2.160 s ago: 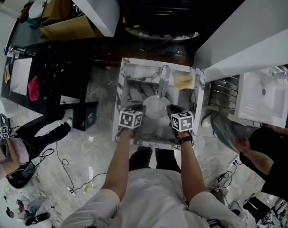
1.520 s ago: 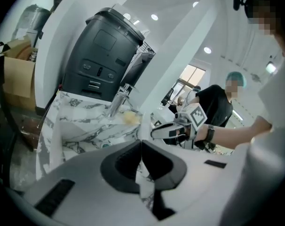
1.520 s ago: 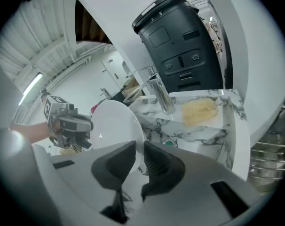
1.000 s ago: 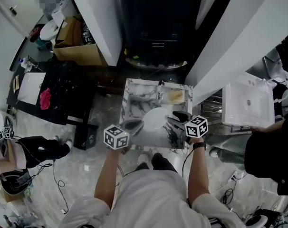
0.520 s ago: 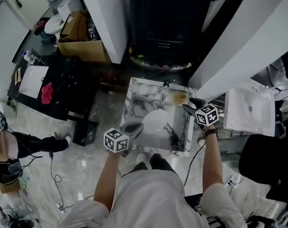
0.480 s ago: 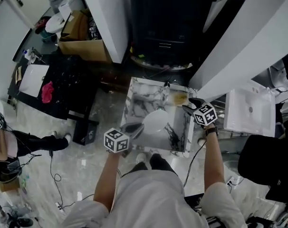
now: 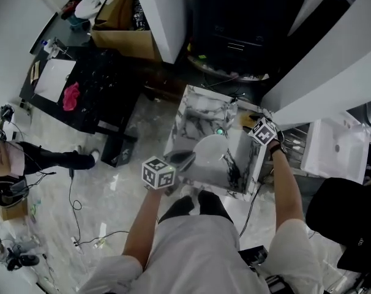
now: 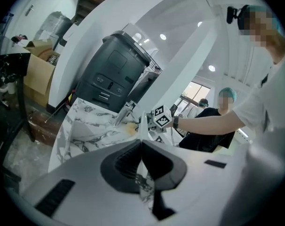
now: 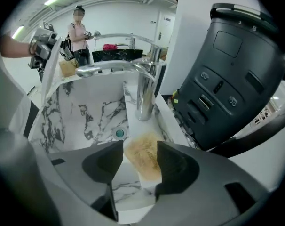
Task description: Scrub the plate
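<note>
The left gripper (image 7: 183, 159) is clenching the near rim of the white plate (image 7: 211, 154), holding it over the basin of the marble sink (image 7: 187, 118). In the left gripper view its jaws are pinching together on the plate's thin edge (image 8: 140, 126). The right gripper (image 9: 138, 149) is pointing steeply down at the sink's back ledge. Its jaws have just been opening and are standing wide, gripping nothing. The yellow-brown sponge (image 9: 143, 160) is lying flat on that ledge just in front of the faucet (image 9: 145, 91), directly below and between the parted jaws, apparently untouched. Its long axis is running along the ledge away from the faucet, so the jaws are straddling its short width. The right hand is much the nearer one, so I am expecting a straight drop and squeeze next
</note>
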Tool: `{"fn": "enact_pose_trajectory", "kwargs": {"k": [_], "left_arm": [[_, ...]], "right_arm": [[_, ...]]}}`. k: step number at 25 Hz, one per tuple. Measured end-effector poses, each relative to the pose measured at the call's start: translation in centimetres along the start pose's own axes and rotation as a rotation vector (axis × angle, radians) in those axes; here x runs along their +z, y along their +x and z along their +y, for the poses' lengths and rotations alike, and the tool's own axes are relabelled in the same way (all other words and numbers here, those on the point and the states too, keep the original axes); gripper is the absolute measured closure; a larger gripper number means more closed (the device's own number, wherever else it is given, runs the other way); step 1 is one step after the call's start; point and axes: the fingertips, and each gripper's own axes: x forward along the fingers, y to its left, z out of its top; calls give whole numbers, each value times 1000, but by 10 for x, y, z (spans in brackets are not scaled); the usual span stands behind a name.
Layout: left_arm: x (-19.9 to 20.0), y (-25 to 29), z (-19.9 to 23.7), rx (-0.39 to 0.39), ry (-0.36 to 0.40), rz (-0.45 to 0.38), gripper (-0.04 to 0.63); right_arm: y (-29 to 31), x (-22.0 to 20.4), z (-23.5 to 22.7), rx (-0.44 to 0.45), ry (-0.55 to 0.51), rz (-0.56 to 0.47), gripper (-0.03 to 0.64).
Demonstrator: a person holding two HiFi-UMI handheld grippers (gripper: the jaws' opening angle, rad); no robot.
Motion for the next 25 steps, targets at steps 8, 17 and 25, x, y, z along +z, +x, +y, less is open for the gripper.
{"fn": "enact_pose_trajectory", "kwargs": {"k": [8,17,25], "left_arm": [[-7,0,6,26,-26,-3,580],[-4,3,5,33,-43,-18,580],[-4,5,0,0,-131,-68,580]], "right_arm": [[36,-23,-10,-23,60,99,397],[37,-28,-9,-70,53,125,526],[-43,-19,3,-161,161,-81,552]]}}
